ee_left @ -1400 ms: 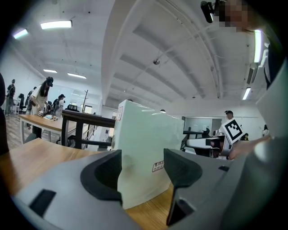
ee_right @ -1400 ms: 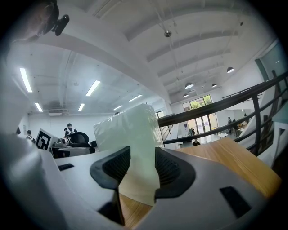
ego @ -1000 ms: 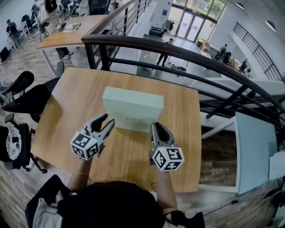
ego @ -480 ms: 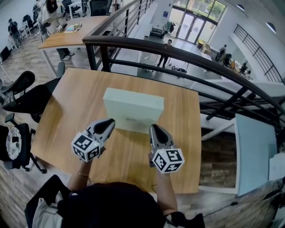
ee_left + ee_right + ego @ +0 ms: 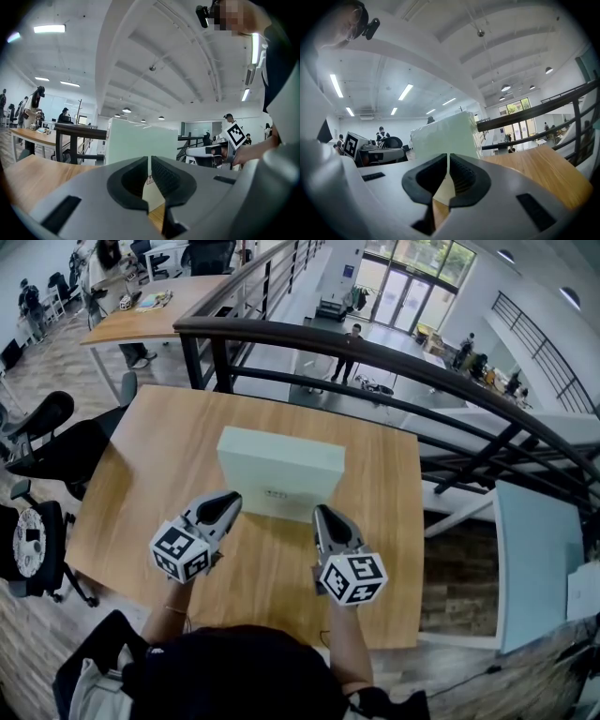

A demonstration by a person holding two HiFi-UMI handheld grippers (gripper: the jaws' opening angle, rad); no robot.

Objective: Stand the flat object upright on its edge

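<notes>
A pale green flat box (image 5: 281,470) stands upright on its long edge near the middle of the wooden table (image 5: 159,446). My left gripper (image 5: 231,500) sits just in front of the box's lower left corner, shut with nothing between its jaws. My right gripper (image 5: 322,514) is by the lower right corner; its jaws have just been closing and are shut on nothing. The left gripper view shows the box (image 5: 140,143) right behind the closed left gripper (image 5: 149,161). In the right gripper view the box (image 5: 447,133) rises behind the closed right gripper (image 5: 448,159). Neither gripper touches the box.
A dark metal railing (image 5: 375,352) runs behind the table's far edge, with a drop to a lower floor beyond it. Black office chairs (image 5: 47,437) stand to the left. The table's right edge (image 5: 419,540) borders the gap.
The left gripper's jaws, open a second ago, have shut. The right gripper's jaws closed the last bit. Both hands and the upright box stayed where they were.
</notes>
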